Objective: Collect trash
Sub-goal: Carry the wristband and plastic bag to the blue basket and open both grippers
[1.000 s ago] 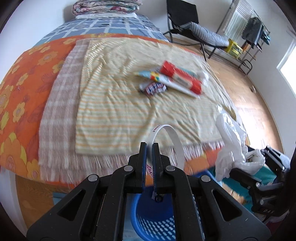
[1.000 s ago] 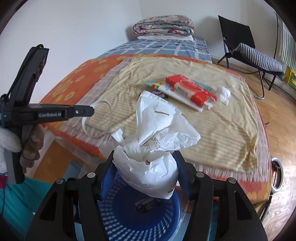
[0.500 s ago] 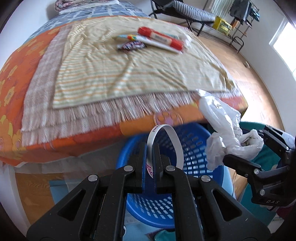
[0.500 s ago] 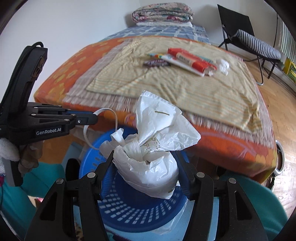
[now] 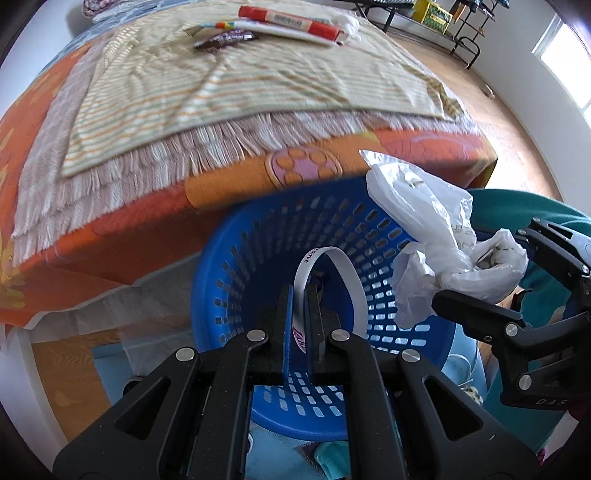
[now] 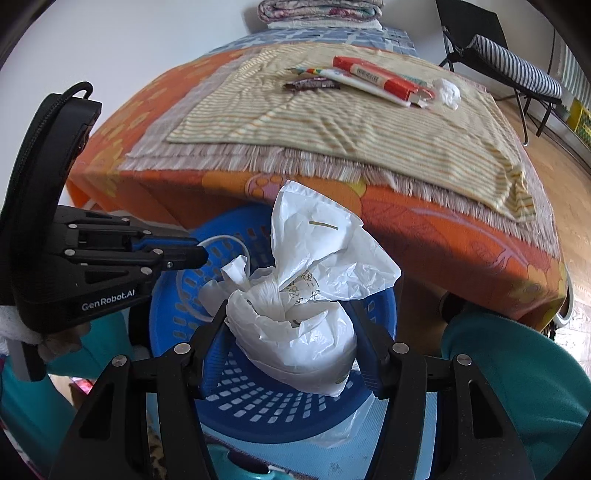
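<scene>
A blue perforated basket point(image 5: 258, 236) point(image 6: 177, 317) stands on the floor at the foot of the bed. My left gripper point(image 5: 300, 295) point(image 6: 201, 254) is shut on a curled white paper strip point(image 5: 343, 269) point(image 6: 243, 247) and holds it over the basket's mouth. My right gripper point(image 6: 291, 314) point(image 5: 480, 266) is shut on a crumpled white plastic bag point(image 6: 306, 280) point(image 5: 428, 236), held above the basket's right side. More trash lies on the bed: a red box point(image 6: 384, 79) point(image 5: 291, 24), a rainbow-tipped white tube point(image 6: 332, 75), a dark wrapper point(image 6: 312, 85) point(image 5: 225, 38) and a white tissue wad point(image 6: 447, 92).
The bed has an orange flowered cover point(image 6: 461, 236) and a striped fringed cloth point(image 6: 332, 129). Folded blankets point(image 6: 317, 11) lie at its far end. A black folding chair point(image 6: 498, 48) stands on the wood floor to the right. Teal fabric point(image 6: 517, 387) is near the basket.
Both grippers have dropped from bed height to just over the basket, each keeping hold of its item. The bed top has moved up and away in both views.
</scene>
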